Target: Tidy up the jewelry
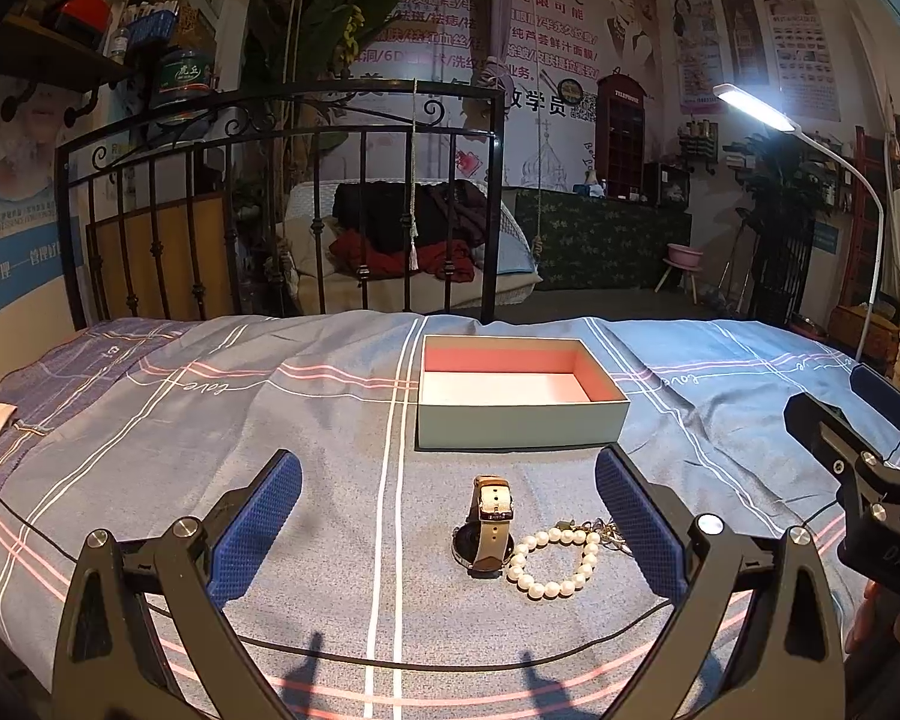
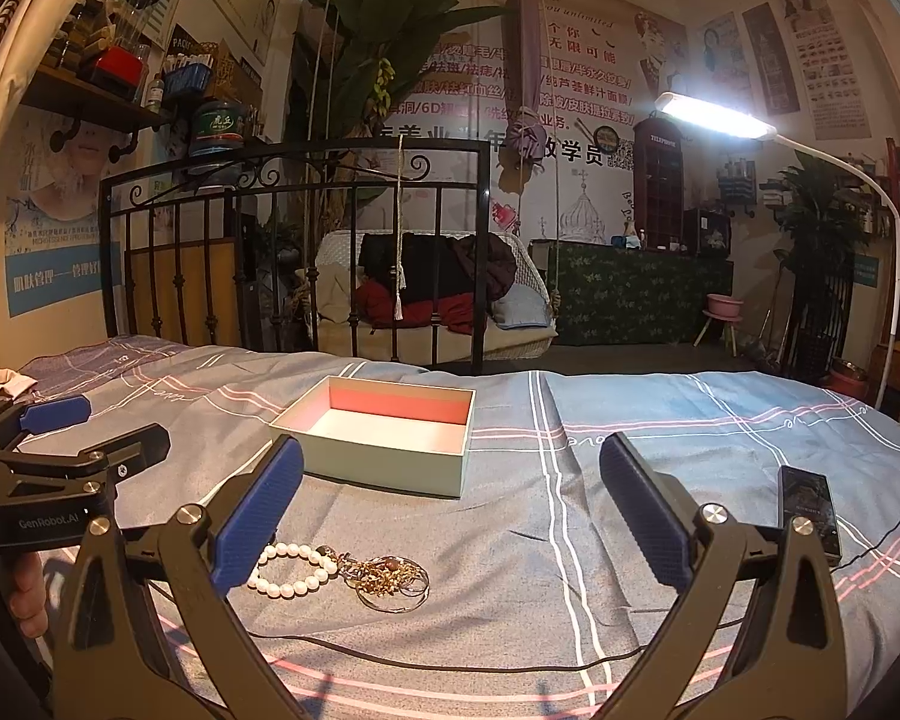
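Two grippers spread wide, nothing picked yet.

On bed cover (image 1: 150,450): empty box (image 1: 519,396), then watch (image 1: 489,525), pearl bracelet (image 1: 555,561), tangle of gold rings (image 2: 390,582). Left gripper (image 1: 447,528) straddling watch, right gripper (image 2: 450,516) holding nothing. Probably next: lower, pinch watch, carry to box.

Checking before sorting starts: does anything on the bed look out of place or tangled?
A dark flat rectangular device lies apart on the bedspread, not jewelry. The gold chains and rings sit in a tangled heap beside the white pearl bracelet.
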The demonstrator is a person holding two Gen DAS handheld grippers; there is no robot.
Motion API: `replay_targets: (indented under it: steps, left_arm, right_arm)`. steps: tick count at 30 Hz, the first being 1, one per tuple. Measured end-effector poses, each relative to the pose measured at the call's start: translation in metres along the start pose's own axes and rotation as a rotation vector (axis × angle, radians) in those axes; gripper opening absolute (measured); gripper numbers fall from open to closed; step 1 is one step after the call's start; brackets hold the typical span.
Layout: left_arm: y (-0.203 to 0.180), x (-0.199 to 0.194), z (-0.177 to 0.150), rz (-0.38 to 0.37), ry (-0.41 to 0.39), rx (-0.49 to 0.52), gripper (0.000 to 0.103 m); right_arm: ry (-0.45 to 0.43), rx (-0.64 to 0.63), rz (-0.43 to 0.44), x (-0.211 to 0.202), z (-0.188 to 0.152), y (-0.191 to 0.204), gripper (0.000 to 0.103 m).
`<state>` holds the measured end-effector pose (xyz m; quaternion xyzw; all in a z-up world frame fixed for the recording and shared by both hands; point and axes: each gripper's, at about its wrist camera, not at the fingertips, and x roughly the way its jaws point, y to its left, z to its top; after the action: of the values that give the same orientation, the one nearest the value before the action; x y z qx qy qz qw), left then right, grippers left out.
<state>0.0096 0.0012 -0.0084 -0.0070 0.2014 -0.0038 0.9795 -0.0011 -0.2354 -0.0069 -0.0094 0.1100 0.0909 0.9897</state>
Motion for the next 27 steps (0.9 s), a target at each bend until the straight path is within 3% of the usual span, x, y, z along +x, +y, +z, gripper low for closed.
replay_targets:
  steps: [27]
  left_arm:
    - [-0.0011, -0.0010, -0.0027, -0.003, 0.005, 0.012, 0.097]
  right_arm:
    - [0.001, 0.001, -0.003, 0.0027, -0.0028, -0.0014, 0.098]
